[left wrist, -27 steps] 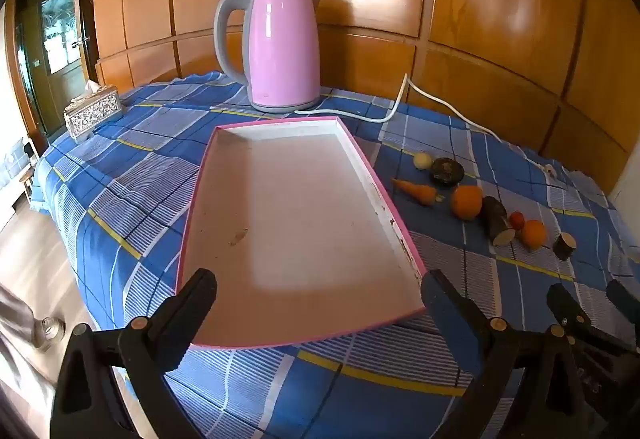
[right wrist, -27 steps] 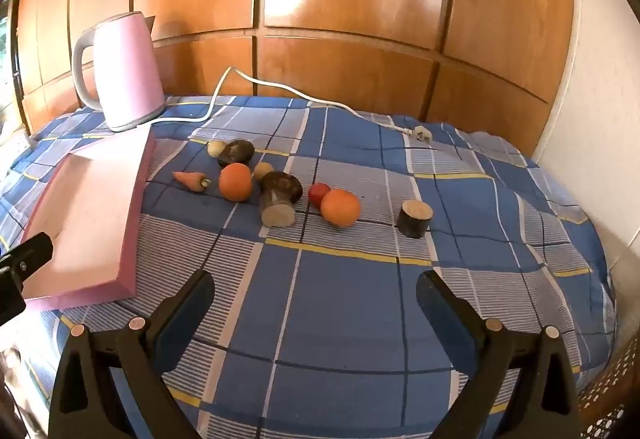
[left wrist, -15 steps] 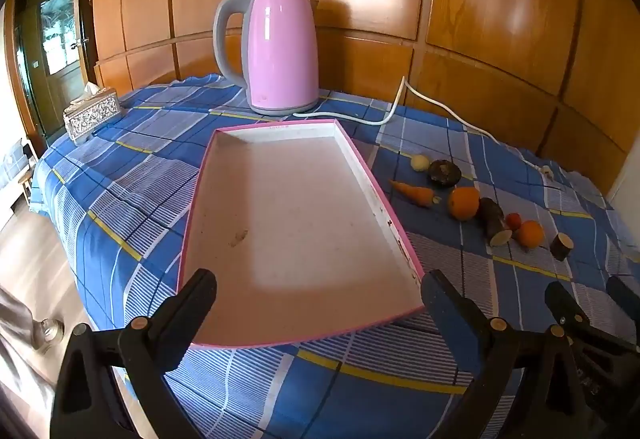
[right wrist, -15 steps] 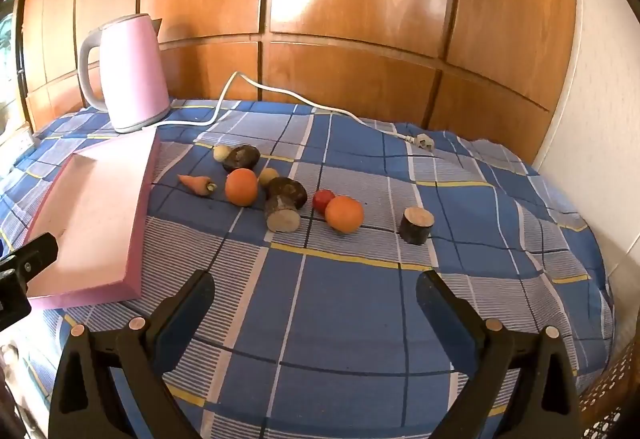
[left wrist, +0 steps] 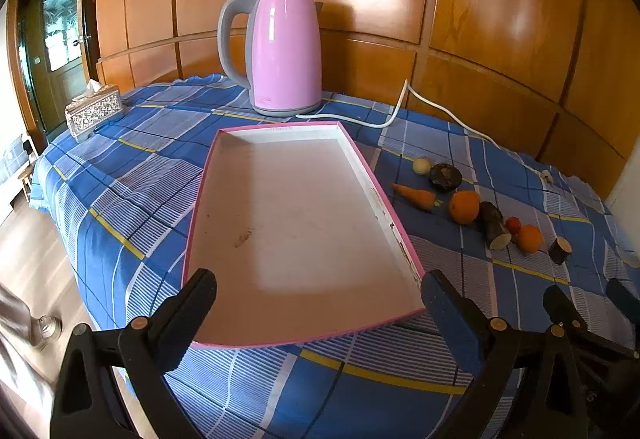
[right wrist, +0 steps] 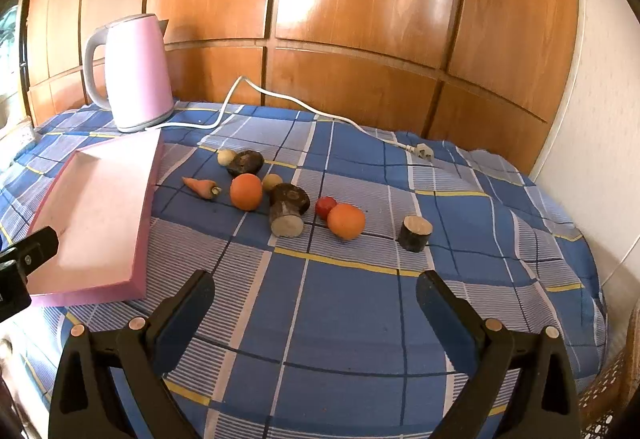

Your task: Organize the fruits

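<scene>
Both grippers, left [left wrist: 316, 303] and right [right wrist: 314, 303], spread wide, empty. Fruits [right wrist: 346, 221] loose on cloth beside bare tray [left wrist: 390, 207]. Risks: round oranges rolling when nudged; cloth folds snagging fingers; low tray wall clipped.

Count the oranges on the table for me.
2. One orange lies right of the carrot; the other orange touches the small red fruit. Neither is in the pink tray.

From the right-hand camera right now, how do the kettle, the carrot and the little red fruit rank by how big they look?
1. Pink kettle, by far the largest
2. Carrot
3. Red fruit, smallest, partly hidden behind an orange
</scene>
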`<state>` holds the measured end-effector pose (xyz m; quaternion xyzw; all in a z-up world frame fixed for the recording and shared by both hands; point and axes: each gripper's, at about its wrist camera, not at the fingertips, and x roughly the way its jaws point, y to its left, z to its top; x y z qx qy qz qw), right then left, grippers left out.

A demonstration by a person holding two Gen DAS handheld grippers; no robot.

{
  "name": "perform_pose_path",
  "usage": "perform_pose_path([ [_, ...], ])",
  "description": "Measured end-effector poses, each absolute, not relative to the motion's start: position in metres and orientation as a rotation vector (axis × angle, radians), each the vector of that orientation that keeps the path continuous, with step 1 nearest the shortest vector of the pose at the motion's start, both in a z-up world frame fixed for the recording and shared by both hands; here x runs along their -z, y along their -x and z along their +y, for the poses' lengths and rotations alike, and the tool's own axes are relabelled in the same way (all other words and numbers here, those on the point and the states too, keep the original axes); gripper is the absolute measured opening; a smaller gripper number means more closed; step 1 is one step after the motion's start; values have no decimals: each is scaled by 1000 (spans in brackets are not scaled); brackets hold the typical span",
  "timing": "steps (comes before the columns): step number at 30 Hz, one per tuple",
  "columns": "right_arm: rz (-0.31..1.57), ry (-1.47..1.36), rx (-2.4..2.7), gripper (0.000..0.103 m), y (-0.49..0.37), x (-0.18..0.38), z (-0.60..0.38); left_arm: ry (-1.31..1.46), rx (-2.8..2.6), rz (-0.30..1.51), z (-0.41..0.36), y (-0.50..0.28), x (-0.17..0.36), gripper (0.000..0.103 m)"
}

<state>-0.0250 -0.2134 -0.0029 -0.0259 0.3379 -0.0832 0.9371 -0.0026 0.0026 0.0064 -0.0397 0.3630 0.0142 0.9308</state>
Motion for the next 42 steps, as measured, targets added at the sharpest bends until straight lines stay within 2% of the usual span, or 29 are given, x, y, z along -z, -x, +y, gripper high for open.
perform_pose_path([
  [42,683,40,157,102,23,3,-212,82,-28,743,6,8,-8,103],
])
